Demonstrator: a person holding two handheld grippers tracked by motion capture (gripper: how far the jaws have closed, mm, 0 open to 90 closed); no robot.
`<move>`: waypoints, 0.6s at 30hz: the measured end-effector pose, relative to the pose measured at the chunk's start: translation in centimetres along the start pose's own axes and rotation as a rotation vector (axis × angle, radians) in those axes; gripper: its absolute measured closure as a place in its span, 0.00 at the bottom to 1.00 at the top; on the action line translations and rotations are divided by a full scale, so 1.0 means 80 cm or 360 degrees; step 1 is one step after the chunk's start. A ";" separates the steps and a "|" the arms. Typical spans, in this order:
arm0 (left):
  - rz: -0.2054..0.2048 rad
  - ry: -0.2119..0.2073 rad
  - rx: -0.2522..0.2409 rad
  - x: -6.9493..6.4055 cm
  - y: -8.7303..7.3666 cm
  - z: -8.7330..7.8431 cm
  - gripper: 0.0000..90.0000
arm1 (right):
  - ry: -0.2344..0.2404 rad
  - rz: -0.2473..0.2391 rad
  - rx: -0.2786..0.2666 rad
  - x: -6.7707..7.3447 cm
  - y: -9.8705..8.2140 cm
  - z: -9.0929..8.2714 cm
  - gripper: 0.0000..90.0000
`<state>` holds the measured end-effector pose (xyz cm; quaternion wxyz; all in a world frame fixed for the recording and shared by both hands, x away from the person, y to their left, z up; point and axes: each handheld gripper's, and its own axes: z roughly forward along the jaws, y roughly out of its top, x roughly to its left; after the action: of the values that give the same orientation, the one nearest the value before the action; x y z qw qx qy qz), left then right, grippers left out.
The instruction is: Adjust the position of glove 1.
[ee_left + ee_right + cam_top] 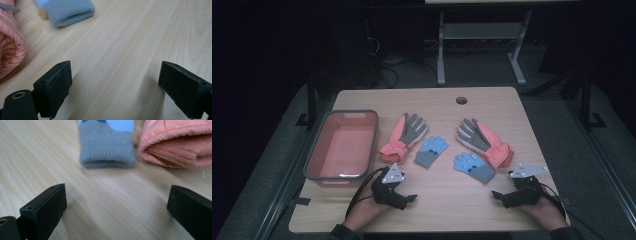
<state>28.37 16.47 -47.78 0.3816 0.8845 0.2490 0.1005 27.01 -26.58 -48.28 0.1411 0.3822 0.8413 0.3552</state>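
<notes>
Two pink and grey winter gloves lie on the wooden table, one left of centre (404,135) and one right of centre (484,140). Beside each lies a small blue knit glove with a grey cuff, the left one (431,151) and the right one (473,167). My left gripper (410,198) rests low near the front edge, open, with bare wood between its pads (60,86); a grey cuff (68,11) and a pink cuff (10,47) lie ahead. My right gripper (496,195) is open too, facing a grey cuff (107,148) and a pink cuff (180,147).
A pink plastic bin (343,145) with a grey rim stands empty at the table's left side. A round cable hole (461,100) sits near the far edge. Beyond the table stands a metal frame (482,45) on a dark floor.
</notes>
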 end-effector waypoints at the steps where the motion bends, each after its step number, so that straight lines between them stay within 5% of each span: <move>1: -0.0005 0.0005 0.0000 0.001 0.000 0.000 0.12 | 0.0001 0.0006 0.0002 0.000 0.000 0.000 0.02; 6: -0.0010 0.0011 0.0010 0.000 0.000 -0.001 0.12 | 0.0002 0.0002 0.0004 0.000 -0.001 -0.001 0.04; 10: -0.0009 0.0008 0.0011 0.001 0.000 -0.001 0.12 | 0.0034 -0.0027 0.0014 0.000 0.001 -0.009 0.18; 18: 0.0012 0.0013 0.0007 0.002 -0.002 -0.003 0.12 | 0.0121 -0.0035 -0.0053 0.002 0.020 -0.035 0.74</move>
<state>28.37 16.76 -47.73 0.3783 0.8858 0.2474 0.1052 26.37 -27.13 -45.17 0.1194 0.3568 0.8441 0.3820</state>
